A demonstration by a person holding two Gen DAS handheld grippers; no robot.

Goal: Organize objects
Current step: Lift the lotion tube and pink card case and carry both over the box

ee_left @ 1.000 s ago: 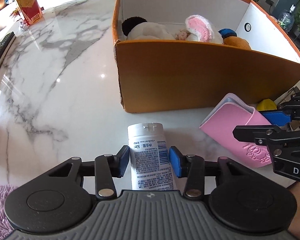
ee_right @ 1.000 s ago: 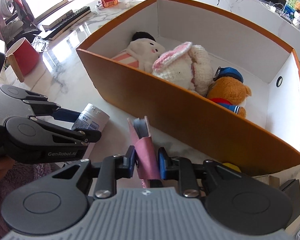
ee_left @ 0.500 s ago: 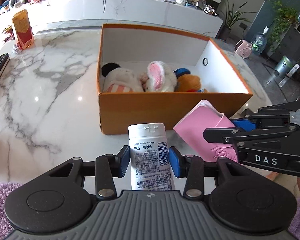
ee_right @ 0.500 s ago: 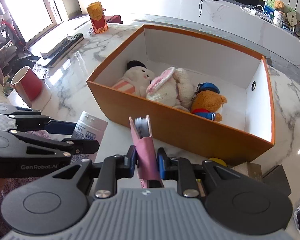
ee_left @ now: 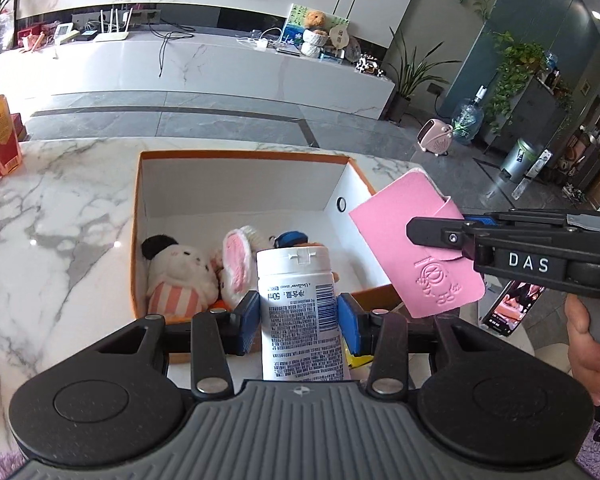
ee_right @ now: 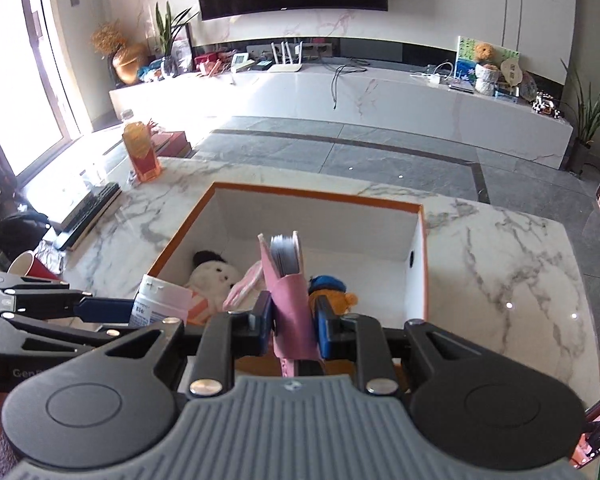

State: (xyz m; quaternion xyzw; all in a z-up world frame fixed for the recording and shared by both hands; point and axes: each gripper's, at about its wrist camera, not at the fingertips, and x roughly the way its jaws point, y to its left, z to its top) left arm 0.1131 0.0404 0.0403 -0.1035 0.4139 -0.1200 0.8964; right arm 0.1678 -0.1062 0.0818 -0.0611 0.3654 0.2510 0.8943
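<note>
My left gripper (ee_left: 299, 322) is shut on a white tube (ee_left: 300, 312) with a flip cap and printed label, held cap-forward above the near wall of the orange box (ee_left: 240, 156). My right gripper (ee_right: 291, 322) is shut on a pink card holder (ee_right: 288, 300), held upright with its card edges showing; in the left wrist view the pink card holder (ee_left: 416, 244) hangs over the box's right corner. Inside the box lie a panda plush (ee_left: 180, 276), a pink-eared bunny plush (ee_left: 236, 264) and a bear plush with a blue cap (ee_right: 332, 292). In the right wrist view, the left gripper (ee_right: 100, 312) holds the tube (ee_right: 156, 304) at lower left.
The box stands on a white marble table (ee_left: 52, 232). A red and yellow carton (ee_left: 0, 136) stands at the far left, a keyboard (ee_right: 88, 216) and red cup (ee_right: 32, 268) at the left edge. A lit phone (ee_left: 512, 308) lies at the right. Floor lies beyond the table.
Both grippers have risen from beside the box's near wall to above it, each keeping its object. The views now look over the wall into the box and out to the room.
</note>
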